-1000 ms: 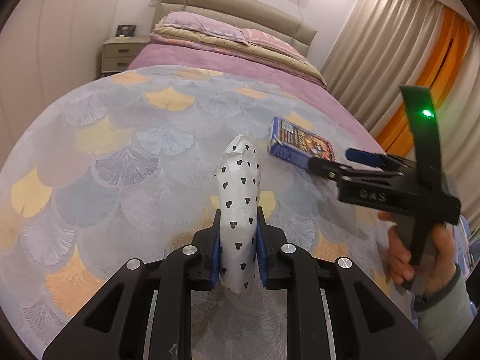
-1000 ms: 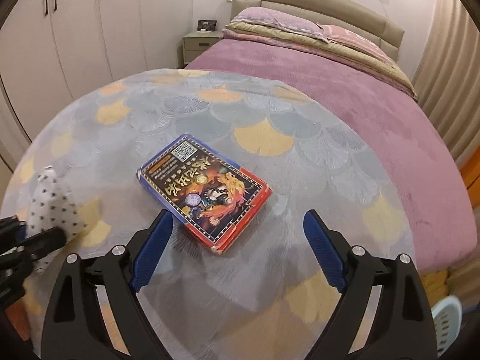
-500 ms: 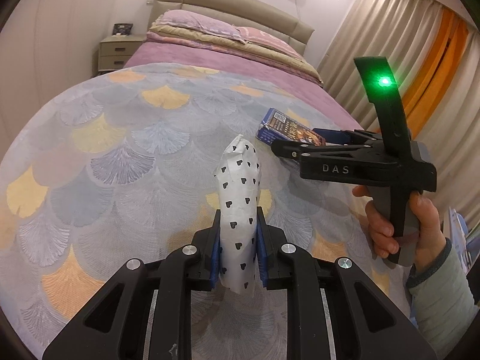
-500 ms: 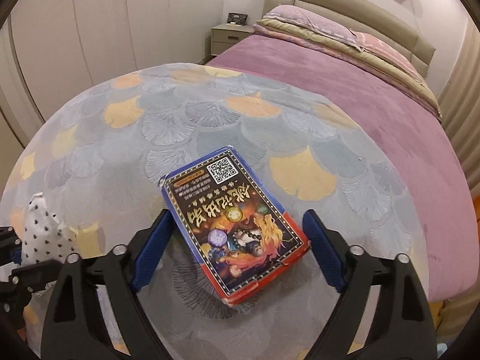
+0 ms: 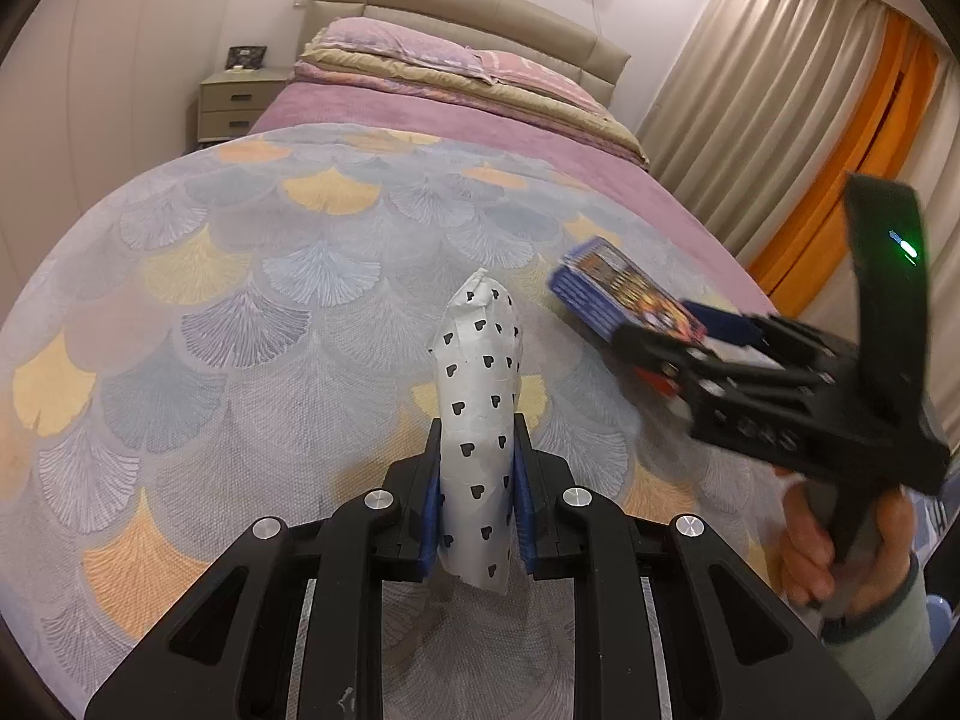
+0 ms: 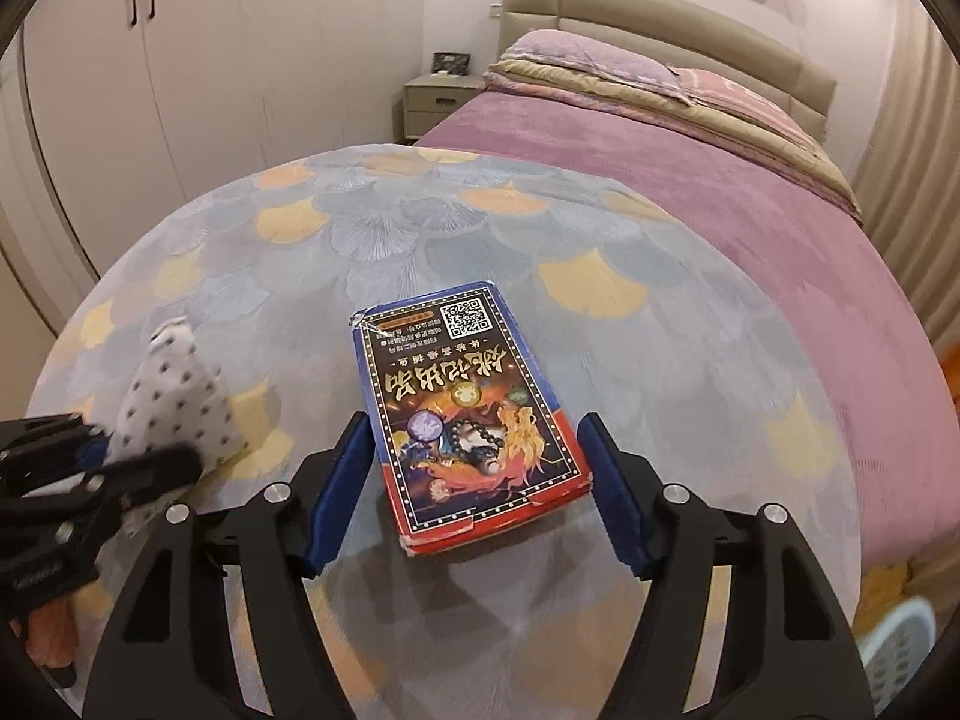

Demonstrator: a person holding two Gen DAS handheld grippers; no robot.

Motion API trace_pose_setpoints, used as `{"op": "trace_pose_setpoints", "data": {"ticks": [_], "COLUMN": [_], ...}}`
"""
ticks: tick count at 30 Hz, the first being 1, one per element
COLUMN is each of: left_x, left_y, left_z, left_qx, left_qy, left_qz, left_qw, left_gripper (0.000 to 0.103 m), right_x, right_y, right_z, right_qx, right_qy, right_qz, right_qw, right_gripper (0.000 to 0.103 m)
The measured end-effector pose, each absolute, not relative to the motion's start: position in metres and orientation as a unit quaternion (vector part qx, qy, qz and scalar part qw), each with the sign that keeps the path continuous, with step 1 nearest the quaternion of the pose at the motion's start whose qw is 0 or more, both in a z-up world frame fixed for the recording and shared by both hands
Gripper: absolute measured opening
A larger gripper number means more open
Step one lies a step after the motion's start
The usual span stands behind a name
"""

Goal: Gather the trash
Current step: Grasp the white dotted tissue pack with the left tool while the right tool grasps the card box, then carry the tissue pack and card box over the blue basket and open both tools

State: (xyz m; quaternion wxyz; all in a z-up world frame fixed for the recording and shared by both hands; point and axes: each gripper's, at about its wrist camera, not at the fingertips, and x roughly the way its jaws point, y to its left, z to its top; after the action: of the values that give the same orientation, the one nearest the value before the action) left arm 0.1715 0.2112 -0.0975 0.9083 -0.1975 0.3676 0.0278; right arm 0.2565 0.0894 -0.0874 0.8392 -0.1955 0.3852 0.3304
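1. A bed takes up both views, spread with a fan-patterned cover [image 5: 252,324] in grey-blue and yellow; a purple blanket [image 6: 708,192] lies past it toward the padded headboard [image 5: 468,6].
2. A bedside cabinet [image 5: 231,105] stands at the head of the bed beside white wardrobe doors [image 6: 198,78]; beige and orange curtains [image 5: 840,138] hang along the far side in the left wrist view.
3. On the cover itself, only the box and the wrapper show near the tools; the rest of the patterned cloth around them lies bare out to its rounded edge.
4. The left gripper [image 5: 477,507] is clamped on a white wrapper with black hearts [image 5: 477,414], which stands upright between the blue pads and rises well above them.
5. The right gripper [image 6: 480,498] is spread wide, its blue pads on either side of the near end of a blue and red card box [image 6: 468,414]. The left pad sits just beside the box edge; the right pad stands a little apart. Whether either touches cannot be told.
6. The box lies flat on the cover, its QR-code end pointing away from the tool.
7. In the left wrist view the right gripper is blurred, held by a hand [image 5: 840,552] at the lower right.
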Motion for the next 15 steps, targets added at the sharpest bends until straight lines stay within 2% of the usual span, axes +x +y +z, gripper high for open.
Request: {"op": "trace_pose_setpoints", "data": {"ticks": [9, 15], "left_x": [0.168, 0.164], "left_y": [0.190, 0.149], "left_z": [-0.093, -0.077], "left_qx": [-0.164, -0.146], "left_qy": [0.373, 0.363], "left_qz": [0.024, -0.010], "left_qw": [0.913, 0.920], "left_gripper": [0.018, 0.018], "right_x": [0.228, 0.210], "right_y": [0.036, -0.013], "right_z": [-0.077, -0.056], "right_qx": [-0.155, -0.119], "right_qy": [0.388, 0.374], "right_qz": [0.283, 0.222], "right_qw": [0.864, 0.893], "right_gripper": [0.064, 0.064]}}
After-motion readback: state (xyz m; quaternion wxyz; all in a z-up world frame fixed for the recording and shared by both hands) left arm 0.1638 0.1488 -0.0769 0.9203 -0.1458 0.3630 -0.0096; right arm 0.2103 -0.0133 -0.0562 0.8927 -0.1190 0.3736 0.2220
